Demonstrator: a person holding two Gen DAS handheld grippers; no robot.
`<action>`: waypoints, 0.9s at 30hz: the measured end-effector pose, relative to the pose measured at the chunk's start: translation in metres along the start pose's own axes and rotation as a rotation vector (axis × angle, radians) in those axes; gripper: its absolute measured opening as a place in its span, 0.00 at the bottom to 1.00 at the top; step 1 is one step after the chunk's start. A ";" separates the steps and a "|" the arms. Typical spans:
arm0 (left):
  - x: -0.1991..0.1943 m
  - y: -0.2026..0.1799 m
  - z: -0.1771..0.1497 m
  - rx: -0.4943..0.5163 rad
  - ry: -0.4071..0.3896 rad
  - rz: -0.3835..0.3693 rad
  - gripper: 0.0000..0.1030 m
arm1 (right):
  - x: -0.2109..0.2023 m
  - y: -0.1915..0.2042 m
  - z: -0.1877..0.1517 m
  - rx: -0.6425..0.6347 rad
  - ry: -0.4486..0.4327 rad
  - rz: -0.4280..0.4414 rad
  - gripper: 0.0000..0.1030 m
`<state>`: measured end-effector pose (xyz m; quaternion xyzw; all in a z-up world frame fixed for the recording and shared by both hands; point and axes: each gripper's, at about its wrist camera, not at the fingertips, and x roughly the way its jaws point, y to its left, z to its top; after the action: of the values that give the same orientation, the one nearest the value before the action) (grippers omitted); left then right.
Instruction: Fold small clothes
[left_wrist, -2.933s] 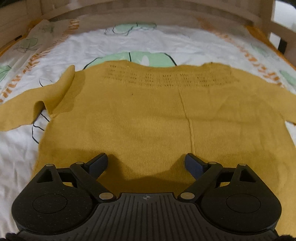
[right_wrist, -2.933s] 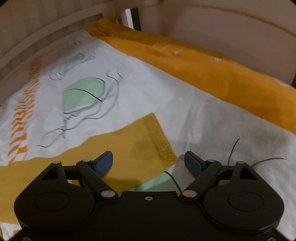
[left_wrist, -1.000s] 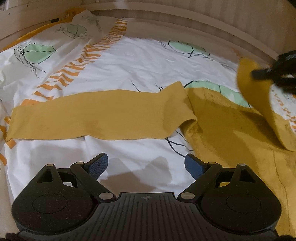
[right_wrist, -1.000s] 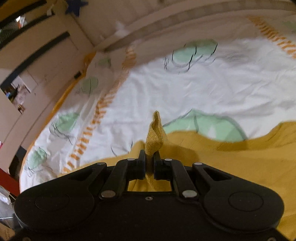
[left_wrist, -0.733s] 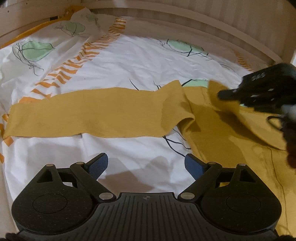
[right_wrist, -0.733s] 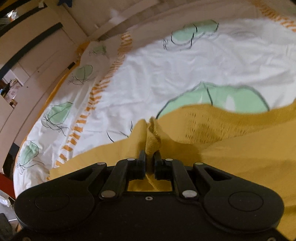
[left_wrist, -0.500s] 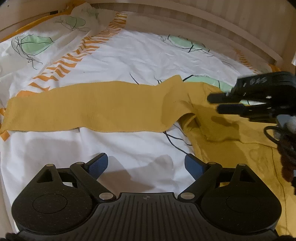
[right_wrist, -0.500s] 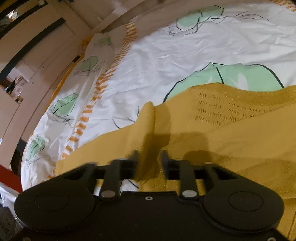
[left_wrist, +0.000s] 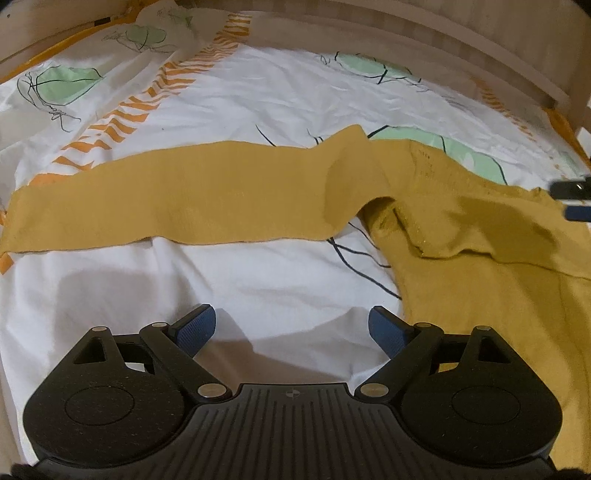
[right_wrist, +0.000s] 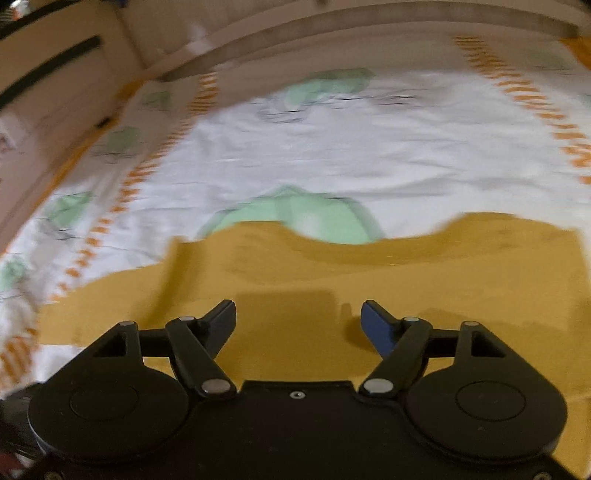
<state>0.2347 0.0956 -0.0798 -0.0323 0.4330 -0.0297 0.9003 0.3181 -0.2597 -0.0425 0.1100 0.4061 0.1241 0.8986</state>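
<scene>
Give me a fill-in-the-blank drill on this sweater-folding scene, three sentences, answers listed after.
1. The knitted sweater is mustard ____ in colour.
2. The sweater's long sleeve lies stretched out ____ on the white patterned bedsheet.
3. The right gripper has just been opening, and its jaws now hold ____.

Missing words: yellow; flat; nothing

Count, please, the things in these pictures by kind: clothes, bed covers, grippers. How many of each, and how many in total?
Clothes: 1, the mustard knit sweater, one sleeve laid out flat, the other folded over its body.
Bed covers: 1, the white printed sheet.
Grippers: 2, the left gripper and the right gripper, both with nothing between the fingers.
Total: 4
</scene>
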 end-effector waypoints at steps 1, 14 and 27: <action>0.001 -0.001 -0.001 0.004 0.000 0.004 0.88 | -0.002 -0.009 -0.002 0.000 -0.005 -0.037 0.75; 0.004 -0.005 -0.003 0.019 -0.002 0.025 0.88 | 0.011 0.022 -0.038 -0.237 -0.089 -0.184 0.75; 0.003 -0.005 -0.002 0.012 0.002 0.015 0.88 | 0.039 0.145 -0.076 -0.771 -0.075 0.108 0.56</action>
<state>0.2352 0.0908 -0.0830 -0.0236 0.4340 -0.0258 0.9002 0.2661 -0.1030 -0.0753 -0.2101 0.2904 0.3108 0.8803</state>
